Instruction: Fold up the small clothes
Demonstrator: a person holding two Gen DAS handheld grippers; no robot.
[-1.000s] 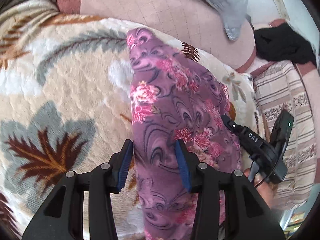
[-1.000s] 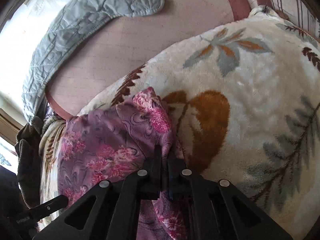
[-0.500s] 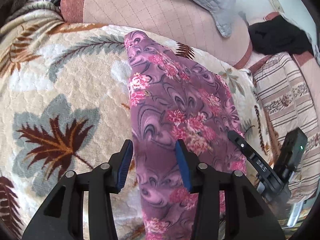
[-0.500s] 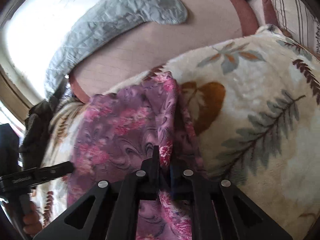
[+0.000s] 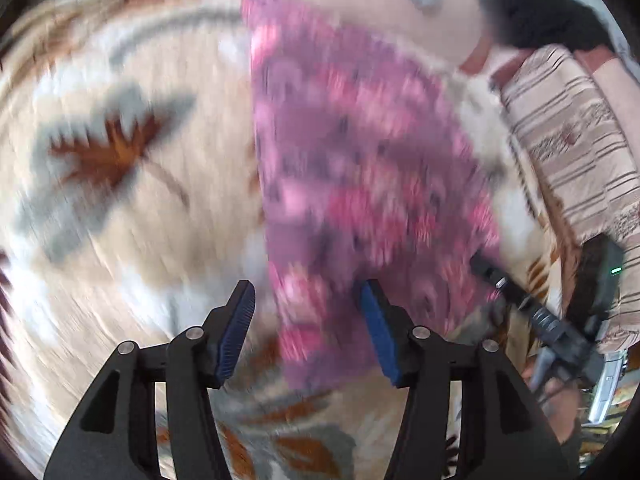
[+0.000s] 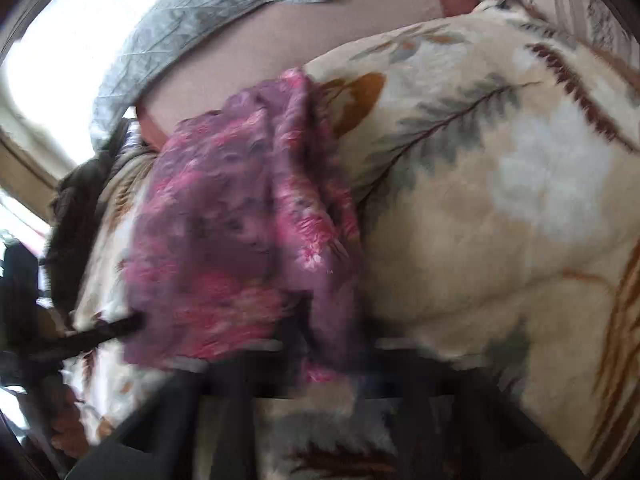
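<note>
A purple garment with pink flowers lies lengthwise on a cream leaf-patterned blanket. My left gripper hovers over its near end with the jaws opening. The cloth lies between the blue pads and neither pad presses on it. In the right wrist view the garment is bunched, and one fold runs down into my right gripper. That gripper is blurred, its jaws are opening a little and they still pinch the fold. The right gripper also shows at the garment's right edge in the left view.
A grey quilted pillow rests on a pink quilted cover beyond the blanket. A black cloth and a striped cushion lie at the right. A person's hand holds the right gripper.
The left jaws have widened and drawn back, so the garment's near hem now shows. The right gripper has carried its fold sideways, bunching the cloth. Both views are blurred now.
</note>
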